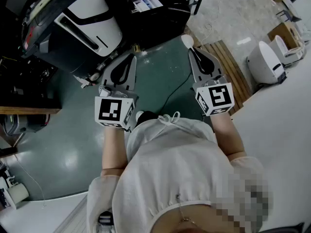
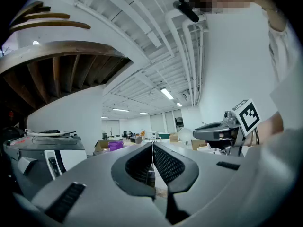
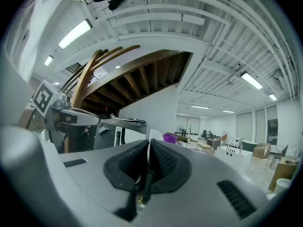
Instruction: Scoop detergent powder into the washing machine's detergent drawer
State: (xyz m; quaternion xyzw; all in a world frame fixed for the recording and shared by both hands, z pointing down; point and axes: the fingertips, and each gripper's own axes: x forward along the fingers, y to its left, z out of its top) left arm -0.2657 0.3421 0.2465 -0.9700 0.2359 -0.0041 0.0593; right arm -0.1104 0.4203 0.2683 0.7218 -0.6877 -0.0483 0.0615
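Seen from the head view, both grippers are held out in front of the person's chest over a green floor. My right gripper (image 1: pixel 193 51) is shut on a white scoop (image 1: pixel 187 41), whose round bowl pokes out past the jaw tips. In the right gripper view the scoop (image 3: pixel 152 137) shows as a thin white edge between the closed pads. My left gripper (image 1: pixel 130 58) is shut with nothing between its jaws, which meet in a line in the left gripper view (image 2: pixel 152 150). A white and black machine (image 1: pixel 90 23) stands ahead to the left. No detergent or drawer is visible.
A black cable (image 1: pixel 179 88) runs across the green floor between the grippers. A wooden slatted pallet (image 1: pixel 228 64) and a white appliance (image 1: pixel 265 62) lie ahead on the right. A white surface (image 1: pixel 282 130) borders the right side and a wooden shelf (image 1: pixel 26 110) the left.
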